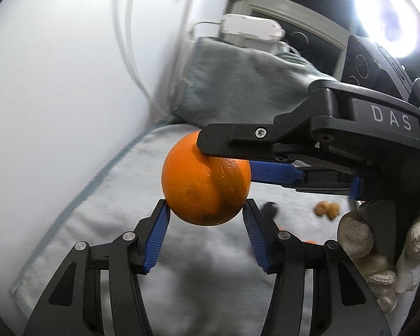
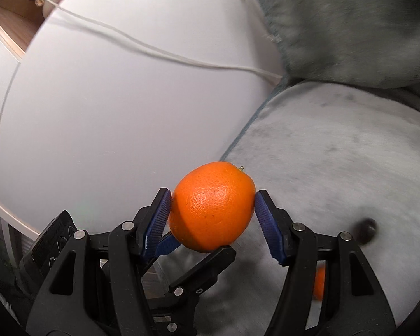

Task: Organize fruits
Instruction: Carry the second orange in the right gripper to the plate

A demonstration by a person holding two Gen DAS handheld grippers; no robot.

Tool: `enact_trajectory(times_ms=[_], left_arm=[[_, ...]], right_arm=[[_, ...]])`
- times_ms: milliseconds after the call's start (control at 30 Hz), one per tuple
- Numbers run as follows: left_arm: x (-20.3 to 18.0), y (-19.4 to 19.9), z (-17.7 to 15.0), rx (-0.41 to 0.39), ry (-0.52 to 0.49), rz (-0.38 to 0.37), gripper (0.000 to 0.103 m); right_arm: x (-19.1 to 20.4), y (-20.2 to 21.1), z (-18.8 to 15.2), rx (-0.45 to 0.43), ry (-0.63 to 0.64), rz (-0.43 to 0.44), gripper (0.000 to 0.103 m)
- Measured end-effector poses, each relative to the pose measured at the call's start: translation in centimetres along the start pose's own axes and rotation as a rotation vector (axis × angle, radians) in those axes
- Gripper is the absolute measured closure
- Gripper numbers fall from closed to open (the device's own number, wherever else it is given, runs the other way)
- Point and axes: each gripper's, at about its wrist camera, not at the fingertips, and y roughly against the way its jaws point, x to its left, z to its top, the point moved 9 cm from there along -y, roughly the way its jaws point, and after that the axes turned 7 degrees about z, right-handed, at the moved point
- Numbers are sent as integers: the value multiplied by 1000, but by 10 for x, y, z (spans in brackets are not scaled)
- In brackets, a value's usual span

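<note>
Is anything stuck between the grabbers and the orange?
No. The orange sits right in both: the left gripper pinches its lower part, the right gripper pinches its sides, blue pads straight on the peel. Nothing visible lies between.

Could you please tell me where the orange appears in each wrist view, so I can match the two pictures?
Left wrist: orange at centre, between both grippers' jaws.
Right wrist: orange low centre, held likewise.
Shared landmark: the grey cushion behind it.
</note>
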Motion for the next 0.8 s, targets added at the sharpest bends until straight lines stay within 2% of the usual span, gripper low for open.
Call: enact_trajectory(times_ms=[433, 800], left_arm=[[-90, 22, -7, -12, -97, -149, 50], [-183, 29, -22, 15, -196, -310, 50]], right_arm=[[-25, 98, -12, -151, -36, -95, 38], [-65, 195, -39, -291, -104, -191, 38]])
